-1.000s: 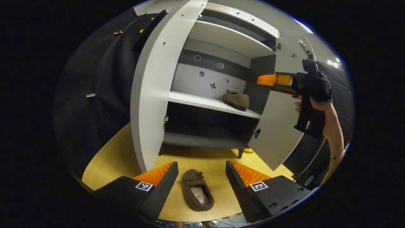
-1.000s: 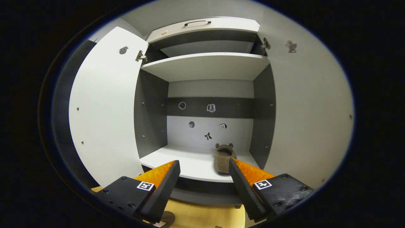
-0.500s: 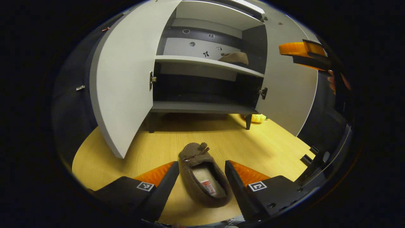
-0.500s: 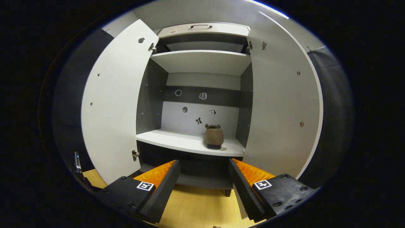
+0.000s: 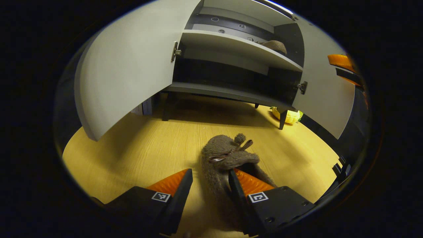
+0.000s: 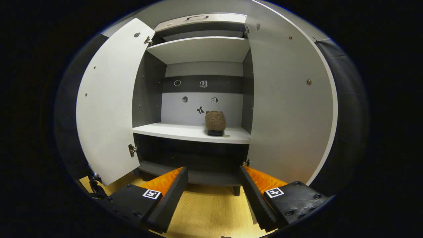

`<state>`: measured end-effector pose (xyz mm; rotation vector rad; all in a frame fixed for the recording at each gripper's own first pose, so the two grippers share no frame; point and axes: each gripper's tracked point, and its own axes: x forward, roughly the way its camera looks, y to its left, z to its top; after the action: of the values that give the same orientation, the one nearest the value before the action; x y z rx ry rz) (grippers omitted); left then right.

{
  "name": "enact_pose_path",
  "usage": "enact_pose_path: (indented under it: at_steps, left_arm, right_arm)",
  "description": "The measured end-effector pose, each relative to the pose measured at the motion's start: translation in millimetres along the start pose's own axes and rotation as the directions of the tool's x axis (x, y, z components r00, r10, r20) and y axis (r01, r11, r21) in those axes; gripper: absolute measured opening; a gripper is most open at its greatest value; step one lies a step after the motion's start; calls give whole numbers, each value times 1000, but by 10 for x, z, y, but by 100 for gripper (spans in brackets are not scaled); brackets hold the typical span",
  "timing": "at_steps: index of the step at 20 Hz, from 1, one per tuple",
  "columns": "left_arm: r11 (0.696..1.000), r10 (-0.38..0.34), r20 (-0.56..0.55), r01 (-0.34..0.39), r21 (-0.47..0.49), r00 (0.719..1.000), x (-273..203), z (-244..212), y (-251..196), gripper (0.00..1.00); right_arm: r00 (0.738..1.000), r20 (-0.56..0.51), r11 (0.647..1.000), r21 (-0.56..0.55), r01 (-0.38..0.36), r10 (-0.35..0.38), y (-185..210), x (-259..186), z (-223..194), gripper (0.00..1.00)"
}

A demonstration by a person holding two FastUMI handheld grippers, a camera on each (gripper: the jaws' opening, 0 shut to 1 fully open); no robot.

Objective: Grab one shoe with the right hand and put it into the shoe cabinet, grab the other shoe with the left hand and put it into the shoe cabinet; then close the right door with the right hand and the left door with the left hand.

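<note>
Brown shoe (image 5: 224,158) on the floor (image 5: 138,155), left tool (image 5: 207,178) apart around its side wall.
Right tool (image 6: 213,185) hung apart, empty; a thin wall grip could slip on lifting.

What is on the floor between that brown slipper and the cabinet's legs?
Nothing: in the left gripper view, bare wooden floor runs from the slipper on the floor to the cabinet. A yellow object sits off to the side, by one leg.

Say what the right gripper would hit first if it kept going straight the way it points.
Probably the cabinet interior below the white shelf; the right gripper stands open and empty, nothing nearer. Depth is unclear.
</note>
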<state>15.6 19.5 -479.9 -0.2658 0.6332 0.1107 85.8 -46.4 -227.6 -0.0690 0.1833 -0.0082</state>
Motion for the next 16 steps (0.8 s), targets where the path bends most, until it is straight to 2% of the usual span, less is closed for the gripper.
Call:
enact_pose_path:
  at_steps: [2, 4, 7, 8, 11, 13, 16]
  left_arm:
    - [1000, 2, -2, -2, -6, 1000, 97, 4, 11, 70]
    - [1000, 5, -8, -5, 12, 1000, 178, 12, -6, 64]
    - [999, 21, -1, -21, 27, 1000, 256, 48, -7, 46]
    - [999, 27, 1, -27, 40, 1000, 265, 50, -2, 43]
    - [996, 59, -4, -59, 66, 998, 268, 61, 56, 26]
    - [994, 60, -8, -59, 89, 998, 281, 64, 54, 9]
    - [997, 36, -38, -34, 76, 999, 230, 31, -39, 5]
  right_arm:
    - [1000, -10, 1000, -15, -12, 12, 16, 40, -41, 98]
    - [999, -23, 999, -31, -32, 31, 64, 91, -90, 98]
    - [998, -50, 996, -69, -49, 46, 79, 188, -179, 98]
    - [997, -54, 996, -67, -54, 51, 89, 211, -184, 98]
    - [996, -67, 997, -49, -66, 63, 118, 279, -208, 99]
    - [995, -75, 996, -44, -71, 68, 119, 310, -221, 99]
    - [992, -85, 995, -34, -94, 91, 172, 305, -213, 99]
